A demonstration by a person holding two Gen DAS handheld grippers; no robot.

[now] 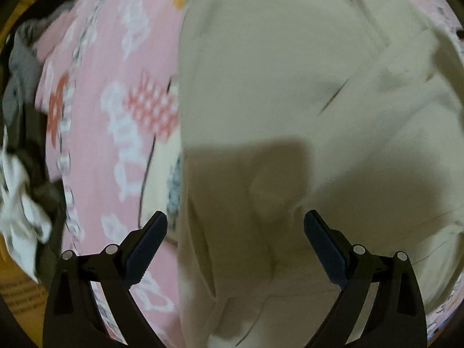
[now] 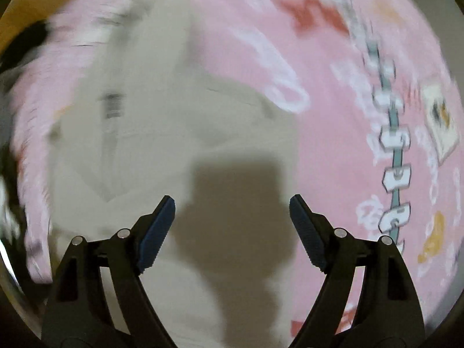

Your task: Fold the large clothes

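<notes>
Right now both grippers point down at a big cream garment (image 1: 275,87) that lies spread flat on a pink sheet (image 1: 110,101) with white, red and yellow pictures on it.

From the left wrist camera, the left gripper (image 1: 235,223) hangs over the cream garment, close to its left edge. Its jaws stand wide apart and nothing is between them. A dark shadow falls on the cloth just under it. The garment has some soft folds and a seam line. Off to the left, past the pink sheet, sits a messy pile of other clothes (image 1: 20,150), grey, dark and white, on a yellow-brown floor (image 1: 17,290).

From the right wrist camera, the right gripper (image 2: 232,211) is over the cream garment (image 2: 139,133) too, near its right edge, where the pink sheet (image 2: 333,130) begins. Its jaws are wide apart and hold nothing. This view is very blurry, so small things are hard to tell.
</notes>
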